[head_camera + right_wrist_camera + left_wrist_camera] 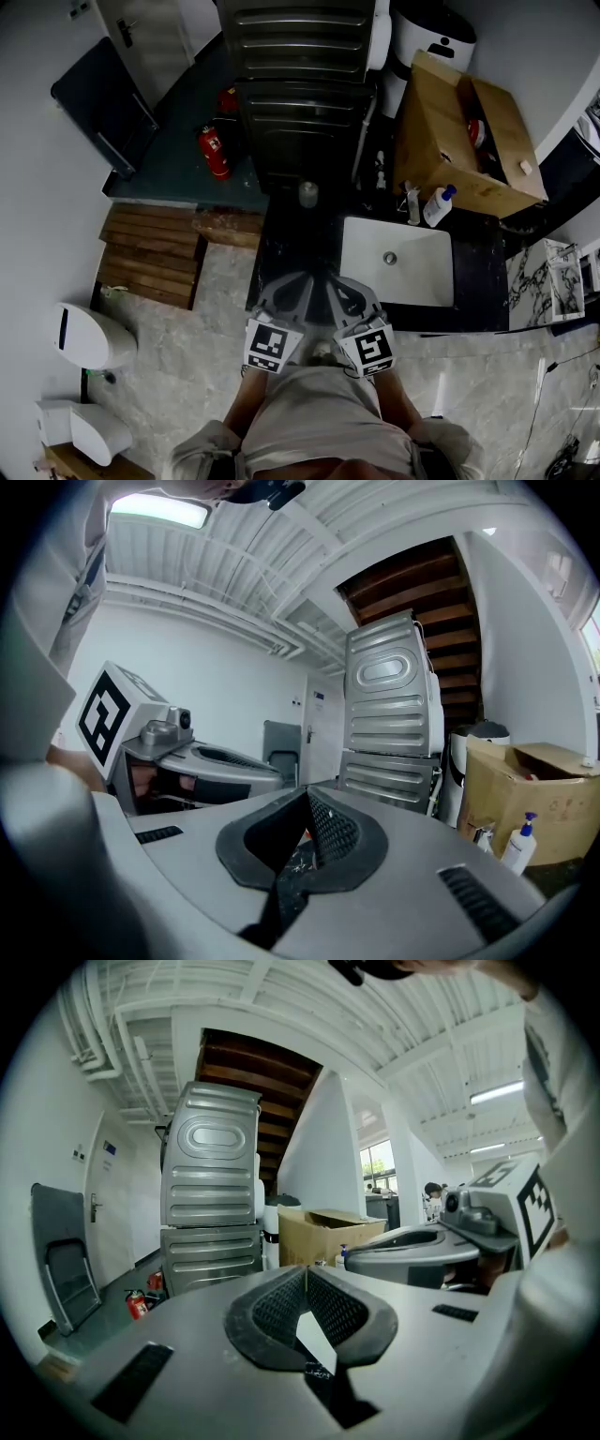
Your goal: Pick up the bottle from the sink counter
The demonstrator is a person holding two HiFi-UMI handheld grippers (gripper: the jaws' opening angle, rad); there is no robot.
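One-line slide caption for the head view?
Left claw and right claw shut and empty near the sink; bottle stands untouched beyond it on the counter.

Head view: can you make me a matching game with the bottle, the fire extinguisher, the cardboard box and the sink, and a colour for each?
Things:
1. bottle
2. fire extinguisher
3. cardboard box
4. sink

Colours:
A. brown
B. white all over
C. red
D. white with a blue top

Pairs: 1-D, 2-C, 3-A, 4-B
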